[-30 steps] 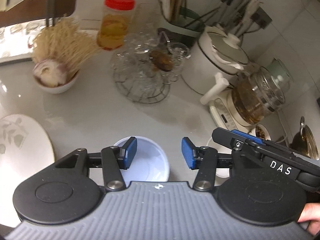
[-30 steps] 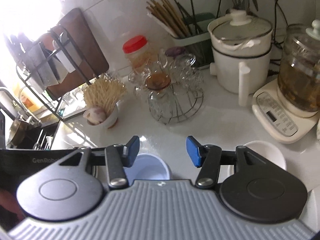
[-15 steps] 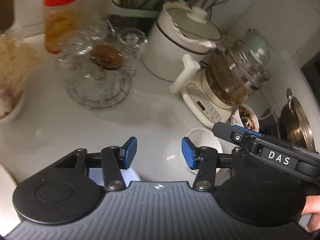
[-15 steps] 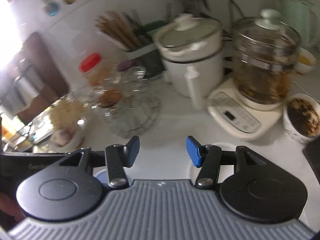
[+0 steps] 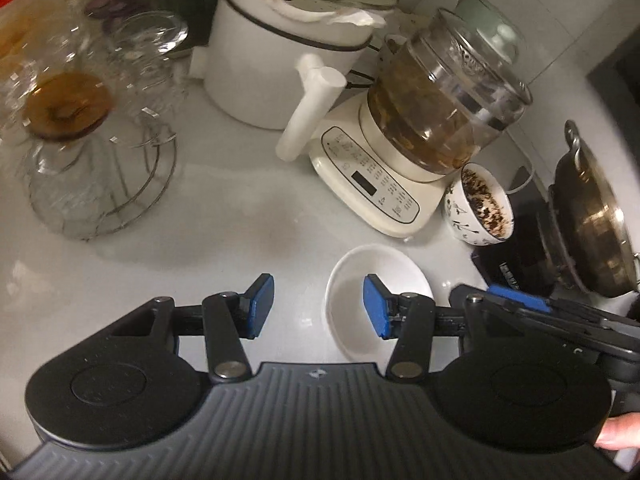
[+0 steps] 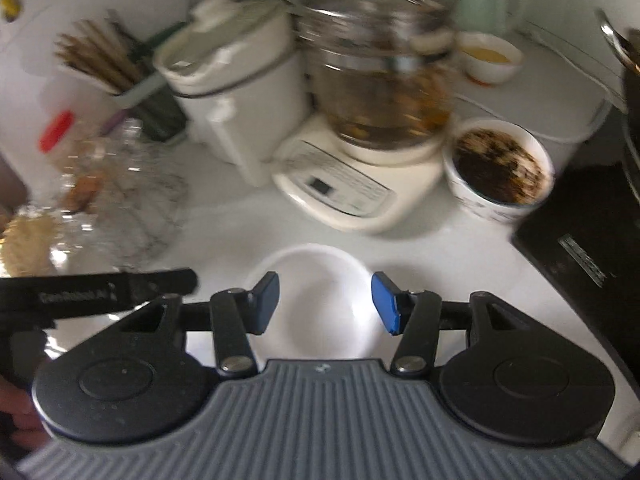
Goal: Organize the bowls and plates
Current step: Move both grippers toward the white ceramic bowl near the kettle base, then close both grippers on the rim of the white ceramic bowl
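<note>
A small empty white bowl (image 5: 360, 276) sits on the white counter in front of the kettle base. In the left wrist view my left gripper (image 5: 318, 310) is open and empty, and its right fingertip hangs over the bowl. My right gripper (image 6: 326, 304) is open too, with the white bowl (image 6: 316, 280) framed between its blue pads, lower down and not pressed by them. A patterned bowl (image 5: 484, 208) of dark leaves stands to the right of the kettle base. Each gripper shows at the edge of the other's view.
Behind the bowl stand a glass kettle on its cream base (image 5: 400, 184) and a white pot (image 5: 280, 48). A wire rack of glass cups (image 5: 92, 152) is on the left. A black cooktop (image 6: 588, 240) with a steel wok (image 5: 588, 216) lies on the right. A small bowl of yellow liquid (image 6: 486, 56) sits far back.
Both grippers have swung right and sunk toward the counter. The pale blue cup and the large plate have left view. The white bowl now lies between the right gripper's fingers.
</note>
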`<state>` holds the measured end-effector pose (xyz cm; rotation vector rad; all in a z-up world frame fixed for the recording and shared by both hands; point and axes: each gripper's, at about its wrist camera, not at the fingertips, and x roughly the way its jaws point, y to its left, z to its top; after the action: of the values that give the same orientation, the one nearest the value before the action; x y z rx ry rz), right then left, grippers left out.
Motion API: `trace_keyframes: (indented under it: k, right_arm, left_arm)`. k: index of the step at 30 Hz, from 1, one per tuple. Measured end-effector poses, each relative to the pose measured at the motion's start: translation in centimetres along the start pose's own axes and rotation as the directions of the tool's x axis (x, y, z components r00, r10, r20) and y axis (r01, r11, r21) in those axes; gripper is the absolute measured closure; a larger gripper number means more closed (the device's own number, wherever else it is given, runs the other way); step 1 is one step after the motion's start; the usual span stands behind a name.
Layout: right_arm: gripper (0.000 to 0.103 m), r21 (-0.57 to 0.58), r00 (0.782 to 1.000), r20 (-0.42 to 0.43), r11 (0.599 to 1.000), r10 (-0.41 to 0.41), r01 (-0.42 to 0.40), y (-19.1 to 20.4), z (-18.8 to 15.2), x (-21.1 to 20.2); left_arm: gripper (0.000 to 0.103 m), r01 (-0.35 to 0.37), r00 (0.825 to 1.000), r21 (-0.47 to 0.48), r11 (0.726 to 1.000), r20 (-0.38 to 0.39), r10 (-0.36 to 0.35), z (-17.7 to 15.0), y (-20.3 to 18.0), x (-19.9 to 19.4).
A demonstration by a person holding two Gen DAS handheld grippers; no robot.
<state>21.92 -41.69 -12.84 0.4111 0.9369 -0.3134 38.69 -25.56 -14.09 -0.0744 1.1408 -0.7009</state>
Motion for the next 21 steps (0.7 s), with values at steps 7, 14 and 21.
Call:
trace_keyframes:
  k: [7,14,21]
  right_arm:
    - [0.049,0.038,0.997,-0.070,0.999,0.034,-0.032,-3.1,0.2,2.9]
    - [0.056,0.065,0.990,-0.100,0.993,0.101,-0.095,-3.8,0.1,5.2]
    - [0.075,0.089,0.991,-0.096,0.992,0.094,-0.085,-3.9,-0.9,6.4]
  left_arm:
    - [0.048,-0.004,1.000,-0.084,0.996,-0.024,0.002,-0.4,-0.4,2.7]
    - [0.049,-0.037,0.997,-0.090,0.995,-0.078,0.030,-0.7,-0.2,5.0]
    - [0.055,-0.027,0.996,-0.106,0.994,-0.090,0.018,-0.2,0.2,6.4]
